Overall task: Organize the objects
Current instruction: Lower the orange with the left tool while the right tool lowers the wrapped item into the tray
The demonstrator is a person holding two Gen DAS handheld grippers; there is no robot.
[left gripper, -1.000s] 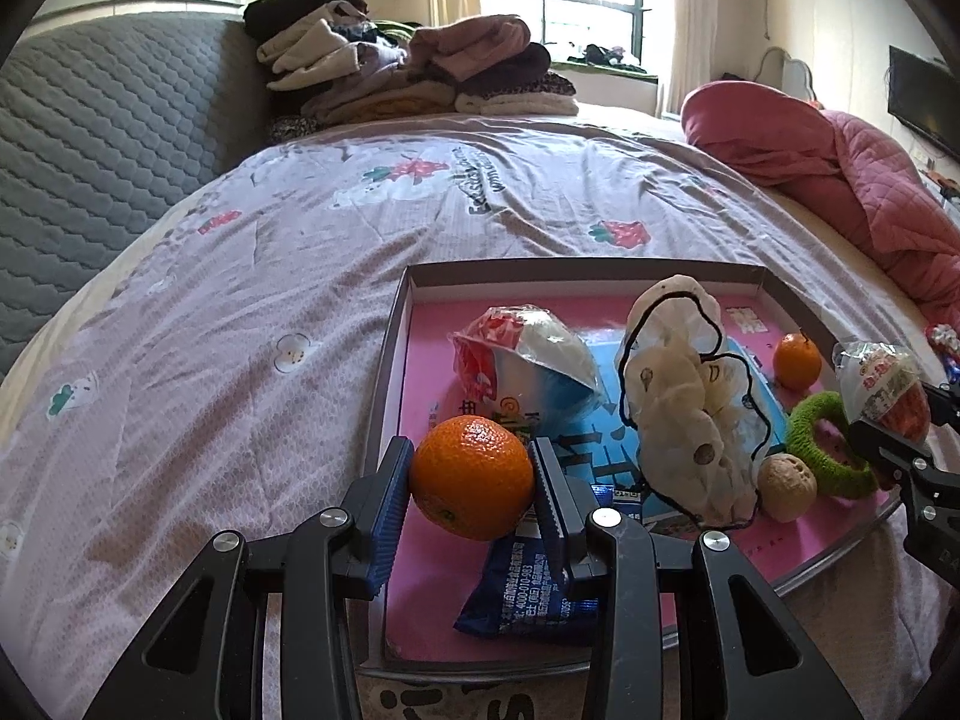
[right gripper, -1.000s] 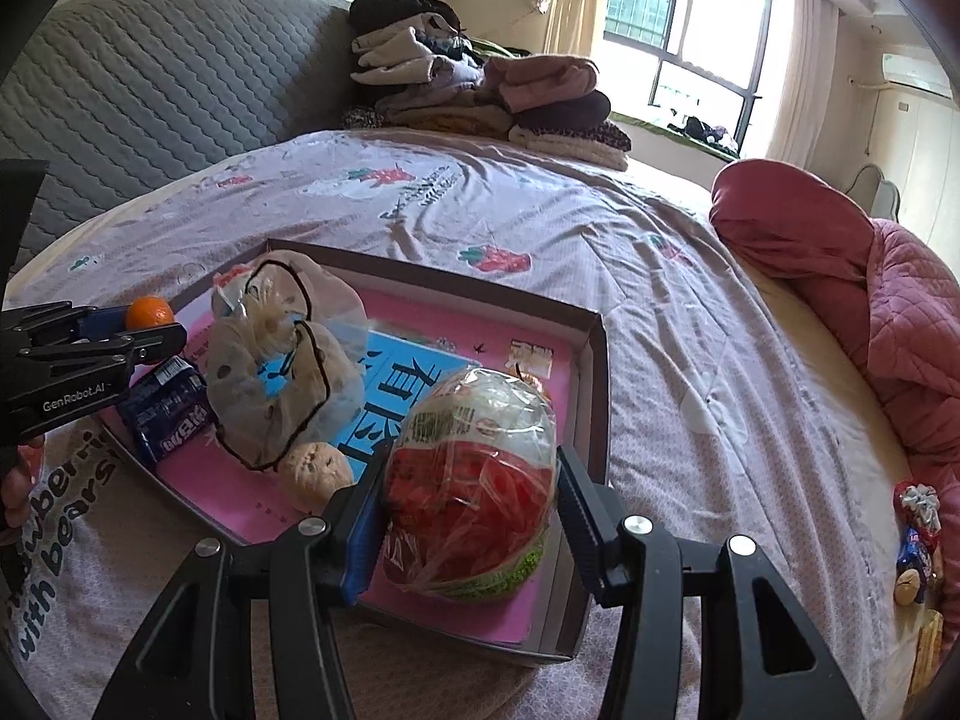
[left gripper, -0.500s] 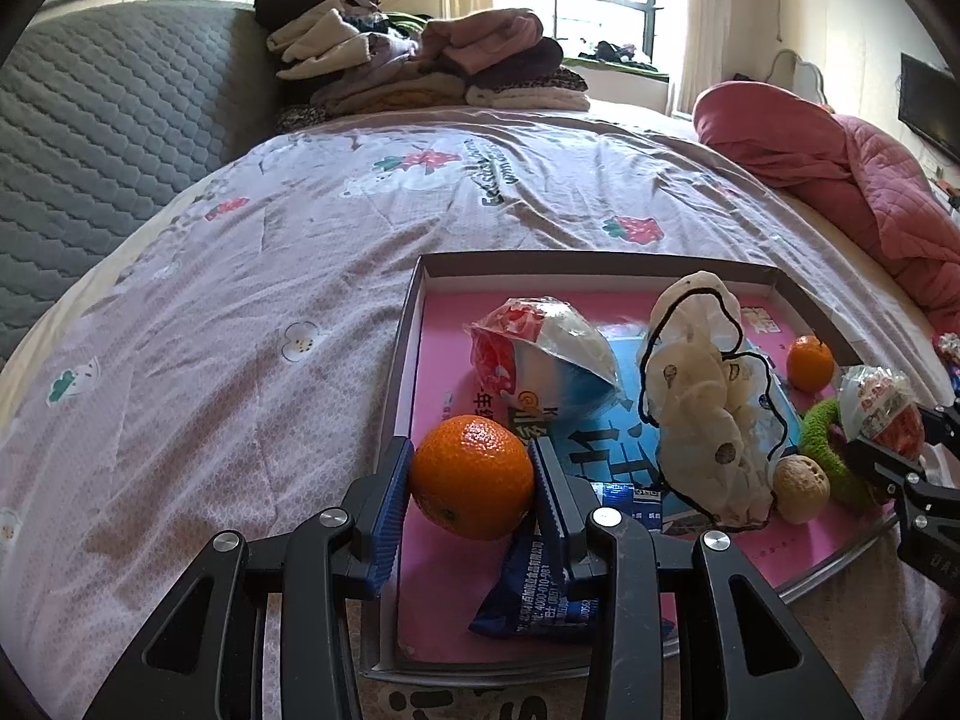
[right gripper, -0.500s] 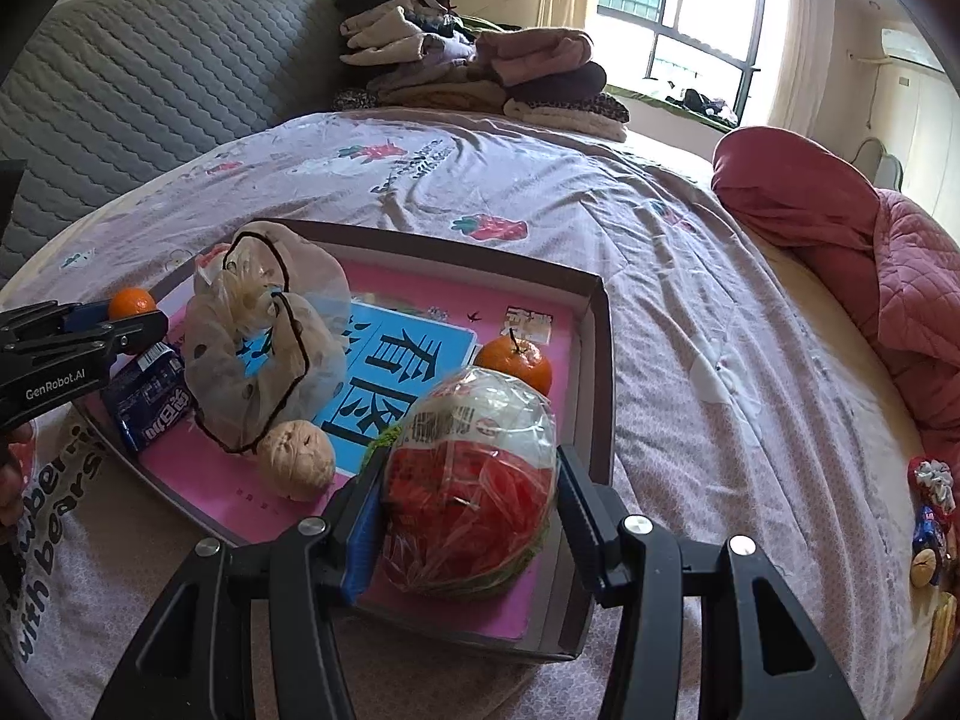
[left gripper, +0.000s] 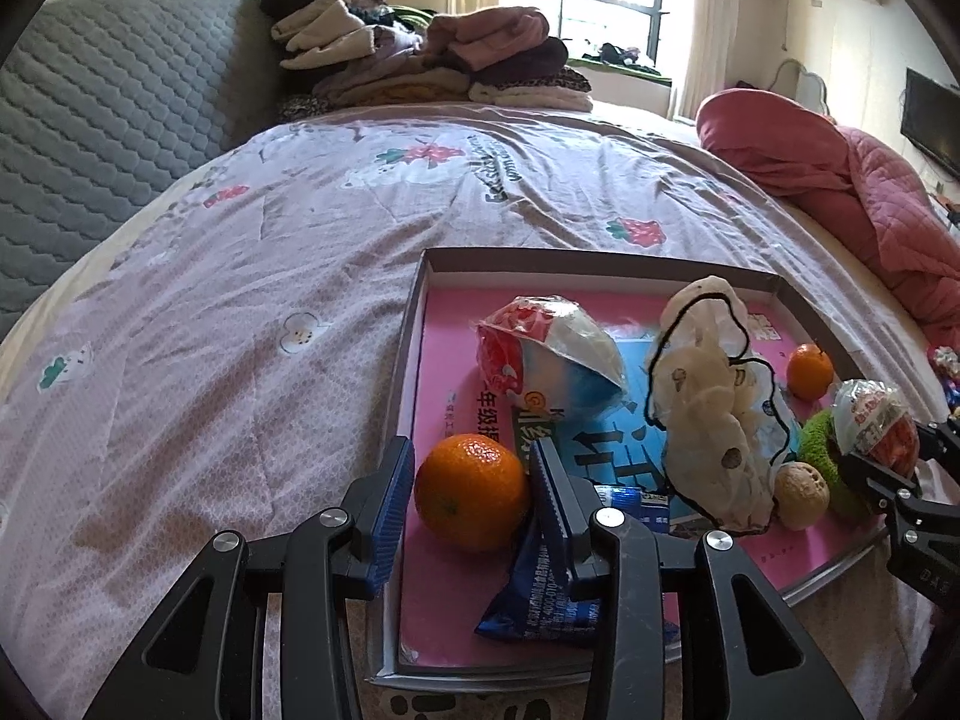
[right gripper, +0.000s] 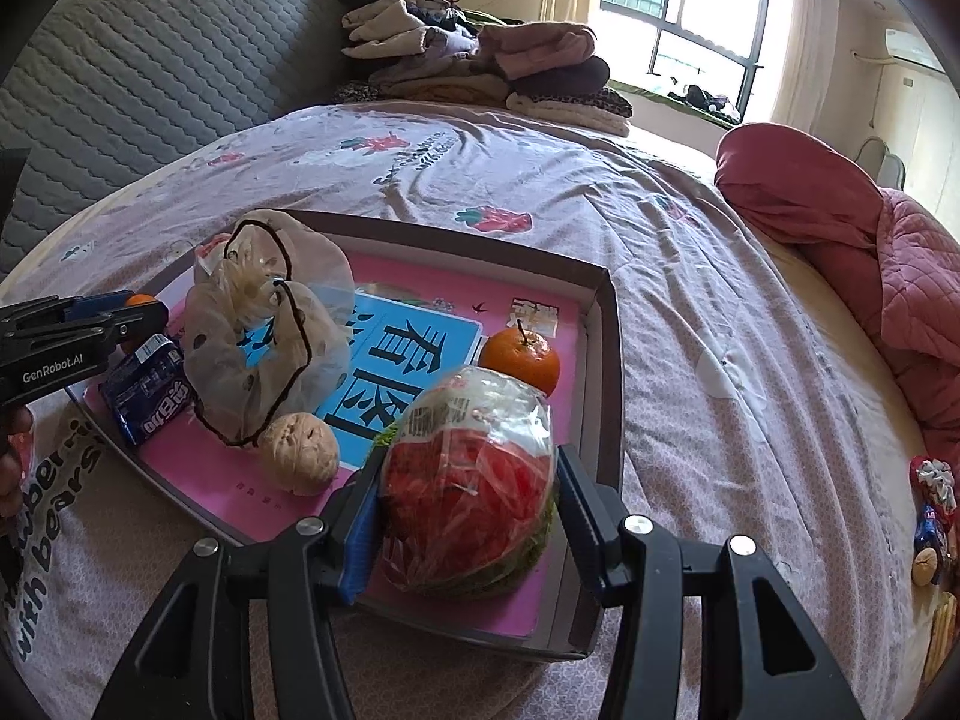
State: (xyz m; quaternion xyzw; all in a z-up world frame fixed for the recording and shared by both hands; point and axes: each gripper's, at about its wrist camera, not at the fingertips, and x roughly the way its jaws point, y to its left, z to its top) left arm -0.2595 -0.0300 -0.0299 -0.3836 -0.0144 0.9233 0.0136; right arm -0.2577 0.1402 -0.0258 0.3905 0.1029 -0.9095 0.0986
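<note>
Unchanged since earlier frame: left gripper (left gripper: 474, 492) clamped on round, dimpled orange (left gripper: 471, 491) above tray (left gripper: 414, 324) near-left corner; right gripper (right gripper: 465, 504) clamped on crinkled red-filled bag (right gripper: 471, 480) at near-right corner.

Folded clothes pile (left gripper: 432, 60), pink quilt (left gripper: 840, 180), window (right gripper: 690, 6)
</note>
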